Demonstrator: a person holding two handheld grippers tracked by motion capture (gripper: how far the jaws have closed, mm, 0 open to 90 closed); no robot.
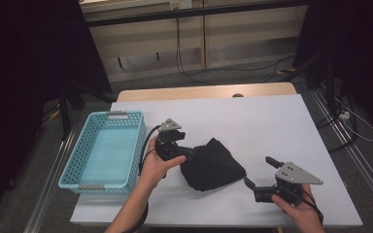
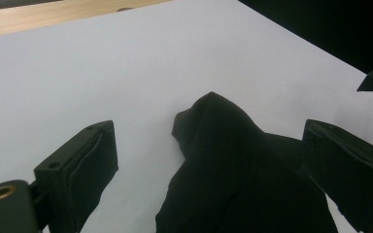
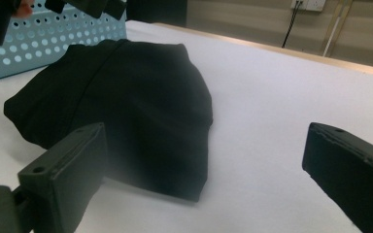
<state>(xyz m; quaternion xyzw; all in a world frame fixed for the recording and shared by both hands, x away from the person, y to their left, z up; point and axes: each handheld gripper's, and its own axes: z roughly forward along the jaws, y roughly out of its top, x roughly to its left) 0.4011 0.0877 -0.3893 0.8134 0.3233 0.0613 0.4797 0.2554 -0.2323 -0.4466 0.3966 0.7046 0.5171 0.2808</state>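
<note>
**A:** Black cloth [image 1: 212, 165] in the middle of the white table [image 1: 252, 121] — folded into a loose bundle, lying flat, one corner poking up at the far side.

**B:** And the left gripper [image 1: 190, 156]?

**A:** At the cloth's left edge. From its own camera the jaws stand wide, one on bare table, the other beside the bundle, and the cloth [image 2: 233, 170] lies between them. The pads are not pressing on it — there is clear white table between the left pad and the fabric.

**B:** So nothing is held there.

**A:** Nothing gripped. The hand [image 1: 156, 167] is wrapped around the gripper's body, cable trailing back toward the person.

**B:** Right side?

**A:** The right gripper [image 1: 258, 171] is at the near right, low over the table, pointing left toward the cloth and just short of its near corner. Jaws wide here too. In its own view the cloth [image 3: 126, 107] fills the space ahead, with one jaw in front of the fabric and the other out over bare table.

**B:** The basket?

**A:** Light blue basket [image 1: 75, 167], perforated walls, at the left edge of the table — near the left hand, apart from the cloth.
</note>
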